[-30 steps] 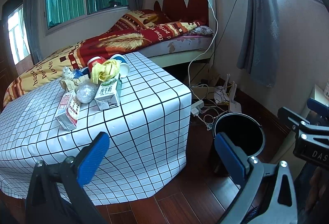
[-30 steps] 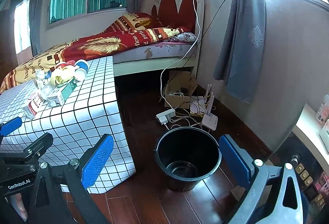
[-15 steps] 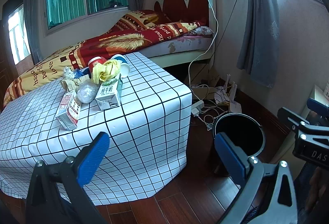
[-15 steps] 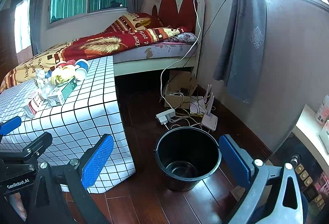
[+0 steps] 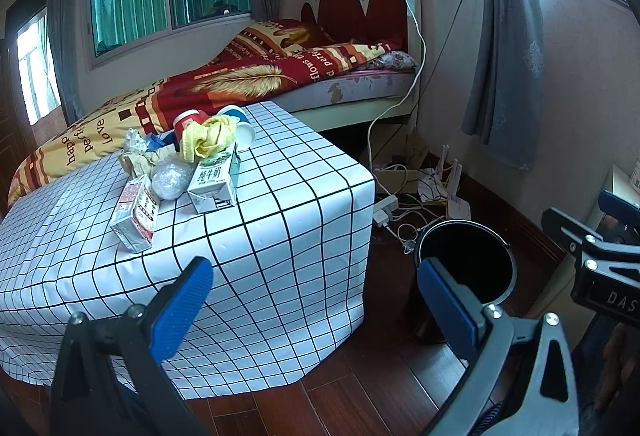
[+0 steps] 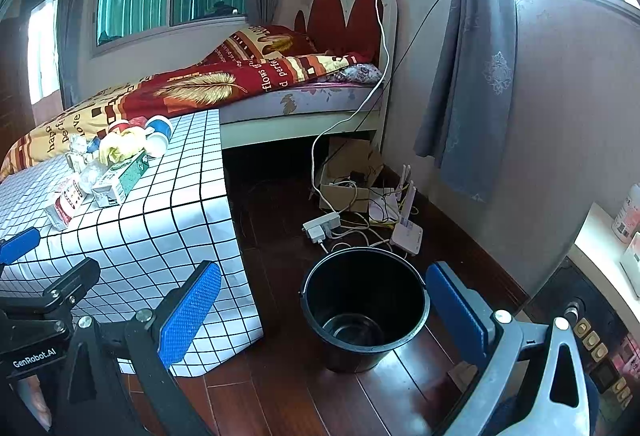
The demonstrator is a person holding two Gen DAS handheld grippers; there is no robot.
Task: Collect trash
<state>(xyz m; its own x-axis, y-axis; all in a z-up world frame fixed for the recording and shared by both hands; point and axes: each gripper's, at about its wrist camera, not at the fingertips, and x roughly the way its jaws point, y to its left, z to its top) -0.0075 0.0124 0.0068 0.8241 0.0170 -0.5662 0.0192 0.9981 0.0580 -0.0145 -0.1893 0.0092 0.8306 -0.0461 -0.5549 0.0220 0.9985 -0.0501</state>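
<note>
both tongs wide open, empty — left gripper best approaches green-white milk carton squarely, grips across narrow sides; black plastic bucket empty, waiting on floor.

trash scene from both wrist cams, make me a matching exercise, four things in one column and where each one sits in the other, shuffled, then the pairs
Things:
1. black bucket
2. green milk carton
3. yellow cloth
4. white power strip

Places:
A. on top of the trash pile, behind the carton
B. on the wooden floor, beside the table, open and upright
C. on the checked tablecloth, at the front of the pile
D. on the floor among cables, near the bed

Pairs: 1-B, 2-C, 3-A, 4-D
</note>
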